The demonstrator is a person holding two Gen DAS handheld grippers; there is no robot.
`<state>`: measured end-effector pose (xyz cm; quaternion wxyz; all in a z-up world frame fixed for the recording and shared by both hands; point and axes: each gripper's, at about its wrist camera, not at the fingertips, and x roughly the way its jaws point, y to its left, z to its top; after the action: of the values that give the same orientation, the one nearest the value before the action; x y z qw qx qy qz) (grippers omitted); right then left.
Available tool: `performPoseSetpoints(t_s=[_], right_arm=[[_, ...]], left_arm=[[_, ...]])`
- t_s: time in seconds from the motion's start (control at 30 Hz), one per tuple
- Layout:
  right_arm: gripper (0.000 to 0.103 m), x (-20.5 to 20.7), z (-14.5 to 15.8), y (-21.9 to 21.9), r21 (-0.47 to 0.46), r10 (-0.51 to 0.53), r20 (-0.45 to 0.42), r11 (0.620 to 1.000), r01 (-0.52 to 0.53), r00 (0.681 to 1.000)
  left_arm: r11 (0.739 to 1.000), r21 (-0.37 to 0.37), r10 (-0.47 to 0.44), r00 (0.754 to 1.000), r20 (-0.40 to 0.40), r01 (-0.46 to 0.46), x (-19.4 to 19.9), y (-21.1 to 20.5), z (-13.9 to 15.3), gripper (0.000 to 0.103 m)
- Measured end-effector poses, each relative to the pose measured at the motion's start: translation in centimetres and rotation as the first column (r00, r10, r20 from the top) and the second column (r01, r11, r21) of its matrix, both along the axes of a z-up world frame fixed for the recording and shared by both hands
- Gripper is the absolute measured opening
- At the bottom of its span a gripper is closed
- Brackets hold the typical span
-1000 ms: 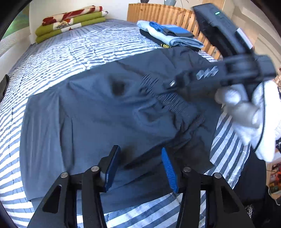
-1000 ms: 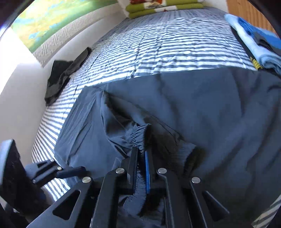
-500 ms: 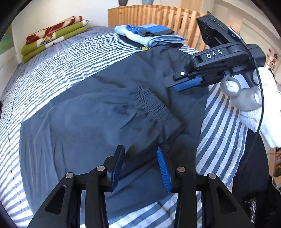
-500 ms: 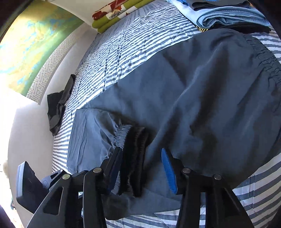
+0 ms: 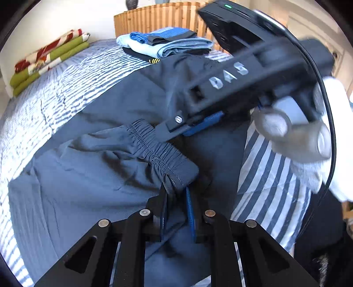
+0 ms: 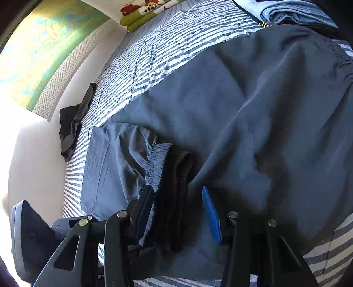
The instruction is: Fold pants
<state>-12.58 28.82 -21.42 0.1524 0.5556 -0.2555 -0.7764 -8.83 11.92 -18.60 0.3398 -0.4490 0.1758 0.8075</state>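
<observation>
Dark blue pants (image 5: 88,176) lie spread across the striped bed (image 5: 271,183). One leg is folded back, so its elastic cuff (image 5: 158,150) rests on top of the fabric. My left gripper (image 5: 176,212) is shut on the near corner of that cuff. My right gripper (image 5: 176,130), held in a white-gloved hand (image 5: 297,132), hovers just above the far end of the cuff. In the right wrist view the right gripper (image 6: 177,209) is open and straddles the dark gathered cuff (image 6: 174,176) without pinching the pants (image 6: 242,110).
A stack of folded blue clothes (image 5: 165,44) sits by the wooden headboard (image 5: 158,19). Folded green and red blankets (image 5: 48,59) lie at the far corner. A dark garment (image 6: 72,125) hangs at the bed's wall side. The bed's near edge is close below.
My left gripper went from open to shut on the cuff corner. The right gripper, shut on the cuff one second ago, let go and stays open, and has come down closer over the cuff.
</observation>
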Motion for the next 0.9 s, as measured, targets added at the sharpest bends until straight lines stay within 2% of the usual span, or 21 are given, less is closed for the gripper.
performPoseSetpoints(t_s=[0.03, 0.07, 0.1, 0.13, 0.17, 0.23, 0.33, 0.47, 0.5, 0.63, 0.7, 0.73, 0.9], right_arm=[[0.042, -0.2, -0.1, -0.1, -0.005, 0.004, 0.001, 1.0, -0.004, 1.0], [0.042, -0.4, -0.2, -0.2, -0.003, 0.009, 0.005, 1.0, -0.009, 1.0], [0.042, -0.6, -0.3, -0.2, -0.001, 0.011, 0.011, 1.0, -0.011, 1.0], [0.042, -0.7, -0.4, -0.3, -0.003, 0.01, 0.017, 1.0, -0.01, 1.0], [0.042, -0.8, -0.5, -0.3, -0.005, 0.01, 0.019, 1.0, -0.01, 1.0], [0.042, -0.8, -0.5, -0.2, 0.003, 0.01, 0.022, 1.0, -0.01, 1.0], [0.042, -0.7, -0.7, 0.4, 0.012, -0.003, 0.035, 1.0, 0.002, 0.999], [0.042, -0.6, -0.8, 1.3, 0.0, -0.013, 0.045, 1.0, 0.013, 0.999], [0.042, -0.6, -0.9, 1.5, -0.007, -0.019, 0.049, 1.0, 0.019, 0.999], [0.042, 0.1, -0.7, 1.9, -0.064, -0.018, 0.063, 0.998, 0.022, 0.998], [0.042, 0.7, -0.6, 1.9, -0.083, -0.006, 0.067, 0.996, 0.011, 0.998], [0.042, 1.0, -0.7, 2.0, -0.09, -0.003, 0.07, 0.996, 0.01, 0.998], [0.042, 1.8, -0.7, 2.1, -0.075, 0.003, 0.078, 0.997, 0.002, 0.997]], left_arm=[[1.0, -0.006, -0.014, 1.0, -0.003, 0.014, 0.2, 0.1, 0.0, 0.02], [1.0, -0.017, -0.02, 1.0, -0.015, 0.019, 0.4, 0.3, 0.1, 0.027], [0.999, -0.031, -0.024, 0.999, -0.023, 0.023, 0.4, 0.5, 0.0, 0.043], [0.999, -0.036, -0.03, 0.999, -0.026, 0.029, 0.4, 0.8, 0.0, 0.053], [0.999, -0.036, -0.036, 0.999, -0.027, 0.035, 0.4, 1.1, -0.2, 0.067], [0.996, -0.054, -0.07, 0.997, -0.028, 0.068, 0.6, 2.2, -0.9, 0.068], [0.988, -0.128, -0.099, 0.993, -0.057, 0.091, 0.8, 3.1, -2.4, 0.066], [0.998, -0.035, -0.043, 0.999, 0.003, 0.043, -0.4, 1.6, -2.1, 0.052], [0.999, -0.01, -0.036, 0.999, 0.03, 0.036, -0.8, 1.2, -2.1, 0.051], [0.999, 0.049, -0.02, 0.997, 0.071, 0.016, -1.0, 0.4, -1.5, 0.052], [0.998, 0.061, -0.028, 0.996, 0.088, 0.022, -0.8, 0.3, -1.1, 0.061], [0.997, 0.074, -0.029, 0.995, 0.095, 0.022, -0.7, 0.1, -0.9, 0.063], [0.999, 0.038, -0.001, 0.998, 0.059, -0.001, -0.7, 0.1, -0.8, 0.063]])
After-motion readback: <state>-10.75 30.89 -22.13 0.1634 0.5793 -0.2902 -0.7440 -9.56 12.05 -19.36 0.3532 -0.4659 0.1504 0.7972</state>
